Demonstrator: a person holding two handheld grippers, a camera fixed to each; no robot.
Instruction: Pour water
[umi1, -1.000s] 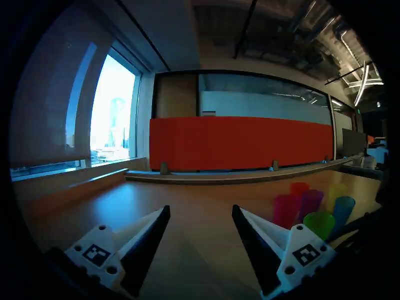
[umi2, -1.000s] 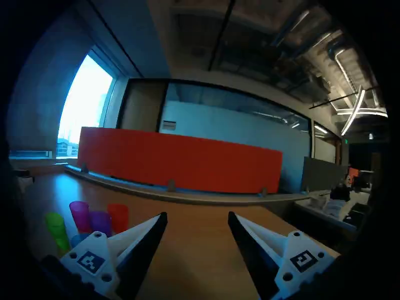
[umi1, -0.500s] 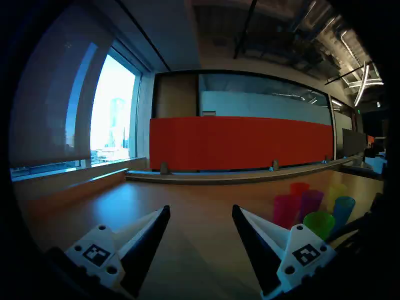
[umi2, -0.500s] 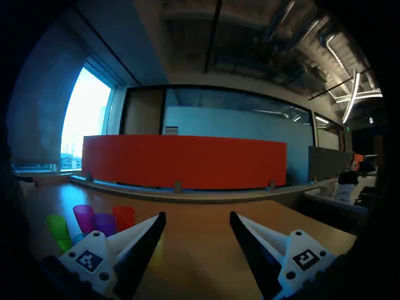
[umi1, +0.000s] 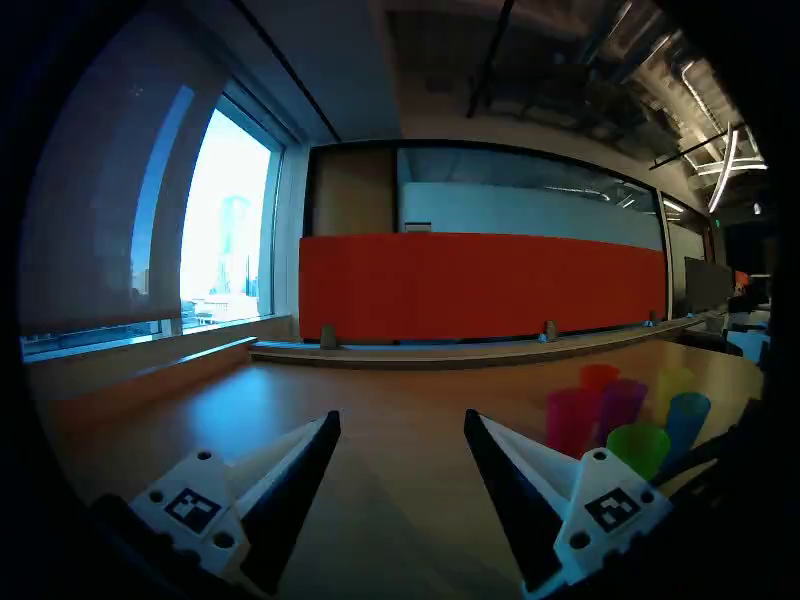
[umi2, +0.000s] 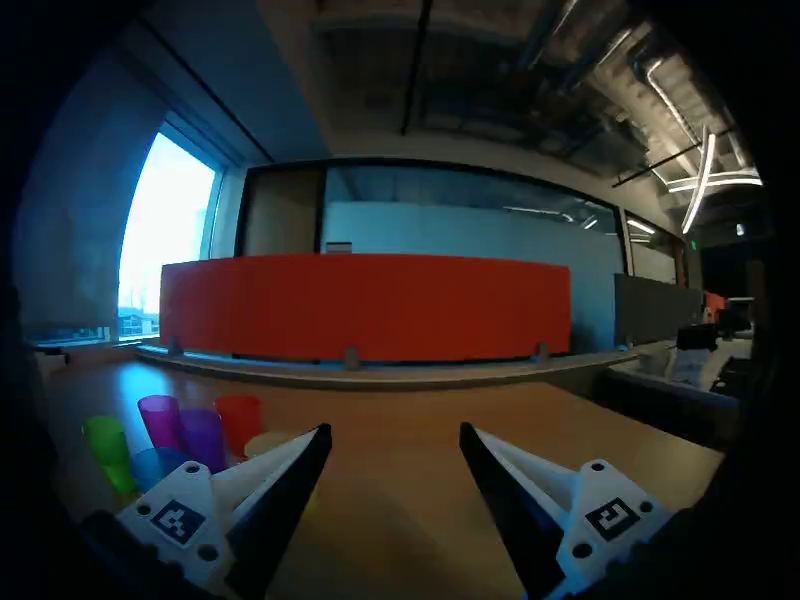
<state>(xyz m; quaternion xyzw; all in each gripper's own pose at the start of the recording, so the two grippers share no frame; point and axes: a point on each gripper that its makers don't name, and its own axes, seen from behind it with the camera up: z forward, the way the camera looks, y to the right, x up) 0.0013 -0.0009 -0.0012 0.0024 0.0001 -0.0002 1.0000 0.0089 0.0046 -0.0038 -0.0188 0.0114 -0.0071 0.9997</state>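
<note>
Cups: translucent, tapered, coloured plastic

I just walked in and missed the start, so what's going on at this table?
A person holds two pairs of tongs low over a wooden table. The left tongs and right tongs are both open and empty. A cluster of coloured cups stands on the table, right of the left tongs and left of the right tongs. Nothing is gripped and no pouring has begun.
</note>
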